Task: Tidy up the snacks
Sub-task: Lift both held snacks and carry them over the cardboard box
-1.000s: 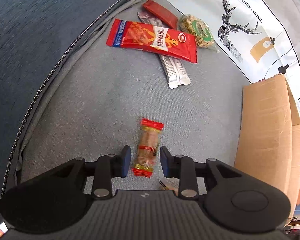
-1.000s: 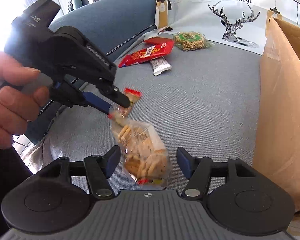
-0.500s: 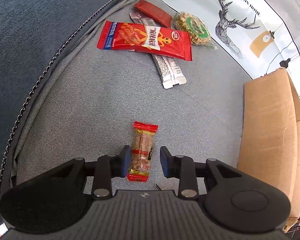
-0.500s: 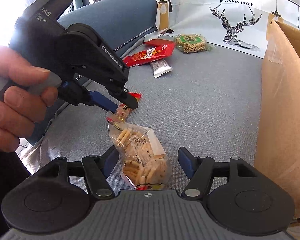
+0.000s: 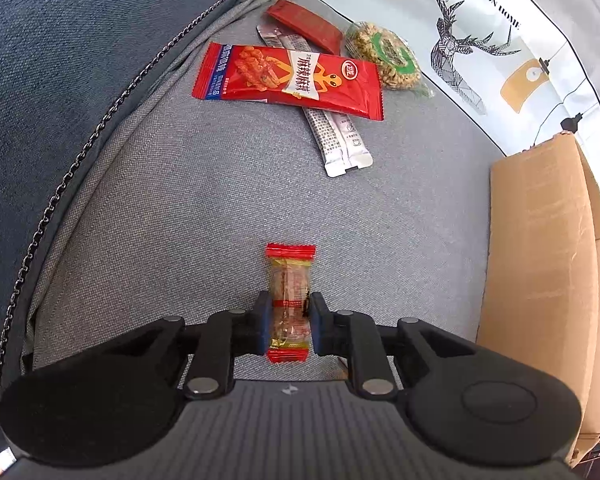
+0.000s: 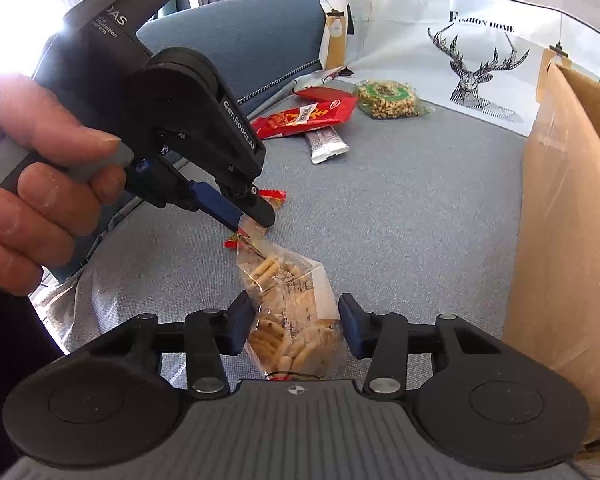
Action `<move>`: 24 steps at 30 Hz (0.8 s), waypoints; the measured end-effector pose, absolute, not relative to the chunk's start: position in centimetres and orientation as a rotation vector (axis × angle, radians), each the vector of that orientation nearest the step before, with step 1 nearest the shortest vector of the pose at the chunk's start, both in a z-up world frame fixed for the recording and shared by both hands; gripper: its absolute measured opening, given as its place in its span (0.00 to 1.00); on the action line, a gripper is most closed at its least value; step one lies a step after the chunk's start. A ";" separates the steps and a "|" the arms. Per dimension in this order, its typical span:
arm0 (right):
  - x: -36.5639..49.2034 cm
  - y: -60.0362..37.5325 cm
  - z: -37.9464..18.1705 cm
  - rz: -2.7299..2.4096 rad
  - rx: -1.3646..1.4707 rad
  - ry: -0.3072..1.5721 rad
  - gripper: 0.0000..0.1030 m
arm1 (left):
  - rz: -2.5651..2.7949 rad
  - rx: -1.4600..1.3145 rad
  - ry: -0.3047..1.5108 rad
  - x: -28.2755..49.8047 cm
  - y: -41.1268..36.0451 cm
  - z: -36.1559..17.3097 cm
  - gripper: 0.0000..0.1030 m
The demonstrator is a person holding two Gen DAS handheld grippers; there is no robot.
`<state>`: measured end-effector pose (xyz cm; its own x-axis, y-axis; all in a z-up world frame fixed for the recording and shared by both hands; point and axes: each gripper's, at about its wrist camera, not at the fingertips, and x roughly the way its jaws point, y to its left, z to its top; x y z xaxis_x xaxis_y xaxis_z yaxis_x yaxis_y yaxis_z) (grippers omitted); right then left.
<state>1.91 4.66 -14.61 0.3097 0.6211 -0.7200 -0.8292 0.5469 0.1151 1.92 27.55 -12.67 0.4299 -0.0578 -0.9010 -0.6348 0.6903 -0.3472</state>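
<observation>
A cardboard box stands on the grey sofa seat. The right gripper is open astride a clear cracker bag; the left gripper pinches a red-ended candy bar.

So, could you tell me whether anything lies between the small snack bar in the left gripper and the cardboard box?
Nothing visible does: only bare grey cushion separates the snack bar, clamped in the left gripper, from the cardboard box.

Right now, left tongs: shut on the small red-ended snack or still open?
Shut. In the left wrist view both pads of the left tongs press the sides of the small red-ended snack packet, no gap either side.
</observation>
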 end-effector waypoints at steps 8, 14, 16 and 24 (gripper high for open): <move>2.2 3.6 -13.5 0.944 -0.246 0.725 0.45 | 0.381 -0.780 1.009 1.8 27.4 -11.8 0.18; 2.4 2.7 -12.4 0.930 -0.184 0.674 0.45 | 0.368 -0.823 0.916 1.4 27.8 -10.7 0.18; 2.4 2.5 -12.0 0.932 -0.163 0.657 0.45 | 0.364 -0.838 0.886 1.3 27.9 -10.4 0.18; 2.7 1.4 -9.3 0.938 -0.073 0.591 0.45 | 0.312 -0.878 0.767 1.2 28.1 -8.9 0.18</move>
